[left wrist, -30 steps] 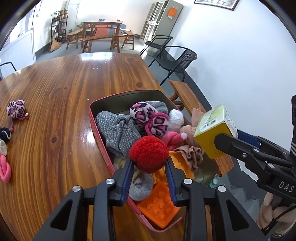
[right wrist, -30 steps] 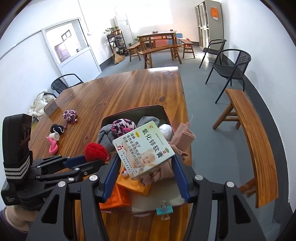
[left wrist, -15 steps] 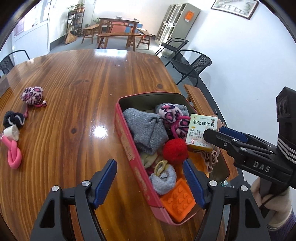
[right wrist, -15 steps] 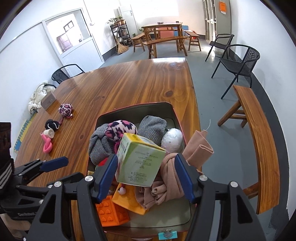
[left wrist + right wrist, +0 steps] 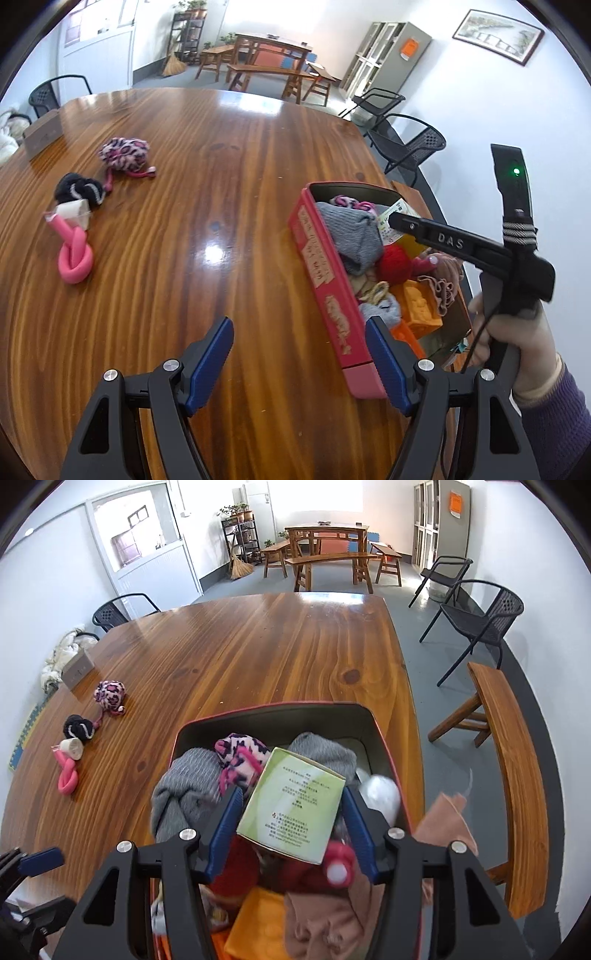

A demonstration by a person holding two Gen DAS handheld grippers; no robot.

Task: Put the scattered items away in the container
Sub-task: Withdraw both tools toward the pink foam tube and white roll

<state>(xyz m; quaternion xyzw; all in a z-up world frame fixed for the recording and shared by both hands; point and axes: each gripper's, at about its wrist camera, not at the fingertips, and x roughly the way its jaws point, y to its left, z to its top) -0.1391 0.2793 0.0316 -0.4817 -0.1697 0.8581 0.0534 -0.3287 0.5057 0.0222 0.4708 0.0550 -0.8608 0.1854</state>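
"DAS" on right gripper point(image 5: 397, 221)

Your left gripper point(image 5: 300, 363): black frame, blue ribbed pads, silver screws. Right gripper point(image 5: 293, 825): same, "DAS" lettering; purple sleeve point(image 5: 554, 421).

Your red rectangular tin point(image 5: 334, 295) sits heaped with socks, while a pink knotted tube point(image 5: 74, 254) lies well apart, leftward.
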